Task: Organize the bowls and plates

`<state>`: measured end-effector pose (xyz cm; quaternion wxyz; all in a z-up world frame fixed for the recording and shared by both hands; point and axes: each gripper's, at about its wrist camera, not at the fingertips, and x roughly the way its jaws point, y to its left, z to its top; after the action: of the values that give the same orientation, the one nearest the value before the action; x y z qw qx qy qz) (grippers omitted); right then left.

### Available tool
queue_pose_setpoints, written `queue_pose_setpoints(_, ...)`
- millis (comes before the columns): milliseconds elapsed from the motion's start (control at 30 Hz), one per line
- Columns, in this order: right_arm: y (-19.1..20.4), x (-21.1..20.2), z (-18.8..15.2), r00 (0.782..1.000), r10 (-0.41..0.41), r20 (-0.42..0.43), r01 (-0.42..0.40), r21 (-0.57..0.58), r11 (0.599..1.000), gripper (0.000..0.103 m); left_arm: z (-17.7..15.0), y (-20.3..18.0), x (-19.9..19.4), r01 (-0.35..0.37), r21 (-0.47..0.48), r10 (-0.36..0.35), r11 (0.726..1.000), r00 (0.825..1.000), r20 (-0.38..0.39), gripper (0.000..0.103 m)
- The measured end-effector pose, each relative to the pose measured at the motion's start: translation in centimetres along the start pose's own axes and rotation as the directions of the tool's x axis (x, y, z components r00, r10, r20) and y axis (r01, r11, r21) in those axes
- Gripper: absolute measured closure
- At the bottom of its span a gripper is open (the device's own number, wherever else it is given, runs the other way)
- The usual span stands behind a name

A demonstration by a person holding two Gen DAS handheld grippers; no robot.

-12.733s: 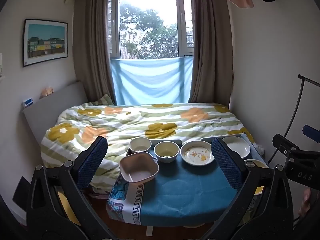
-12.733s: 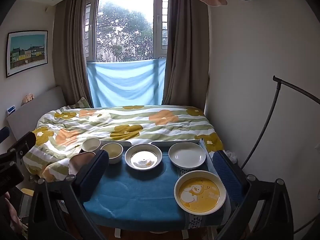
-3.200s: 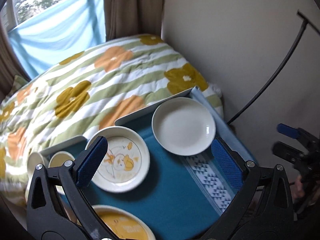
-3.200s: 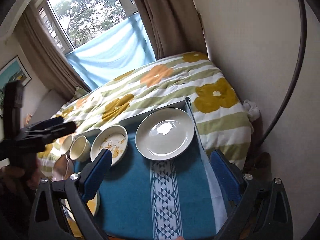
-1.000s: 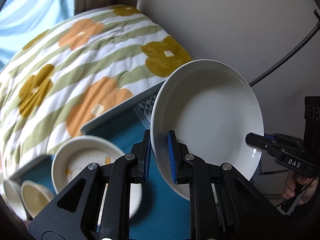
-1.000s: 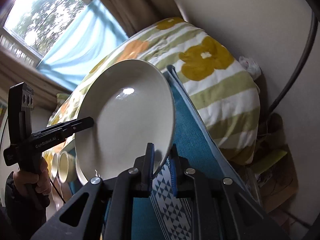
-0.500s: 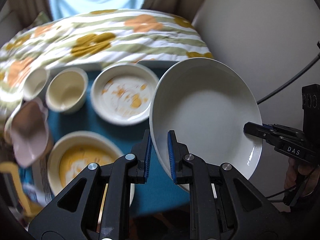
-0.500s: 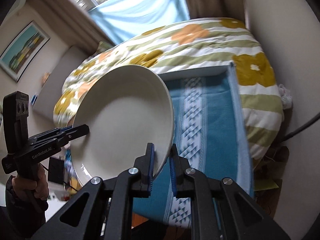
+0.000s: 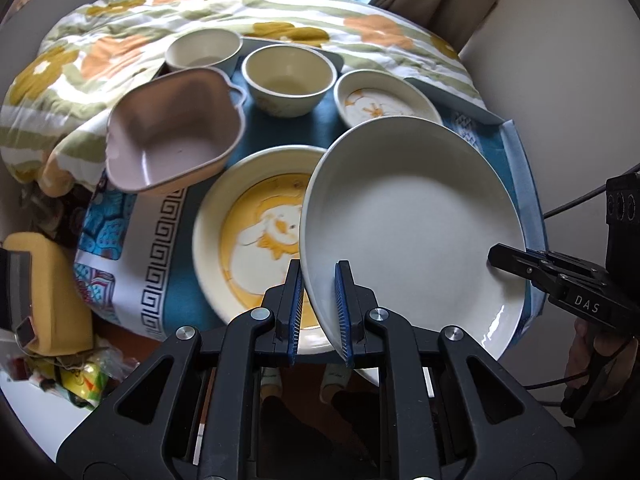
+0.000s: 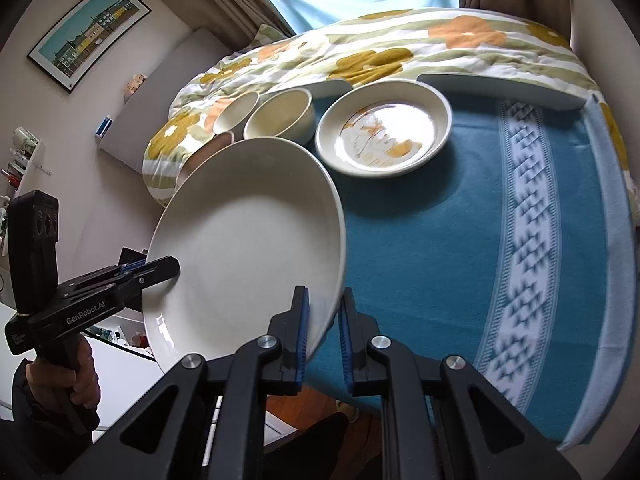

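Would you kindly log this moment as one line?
left claw: shut on white plate | right claw: shut on white plate | plate: tilted, overlapping yellow duck plate

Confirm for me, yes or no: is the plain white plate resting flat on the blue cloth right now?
No: the white plate is tilted in the air, its rim clamped by the left tool and the right tool, above the blue cloth.

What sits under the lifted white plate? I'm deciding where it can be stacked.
Under the white plate, held by both grippers, lies the yellow duck plate on the blue cloth. Its right part is covered.
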<state>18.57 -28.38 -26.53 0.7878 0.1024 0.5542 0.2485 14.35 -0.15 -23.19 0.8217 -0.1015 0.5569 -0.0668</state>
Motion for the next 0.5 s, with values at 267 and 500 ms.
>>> queue_pose_setpoints(267, 2.1, 3.9, -0.3, 0.998, -0.067, 0.001, 0.066, 0.071, 0.995, 0.09, 1.6, 3.7, 3.6, 0.023, 0.062, -0.019, 0.998, 0.998, -0.068, 0.089)
queue_pose_setpoints(500, 3.1, 6.3, -0.3, 0.988, -0.152, 0.006, 0.151, 0.114, 0.982, 0.09, 2.3, 5.5, 6.8, 0.052, 0.106, -0.039, 0.993, 0.993, -0.115, 0.089)
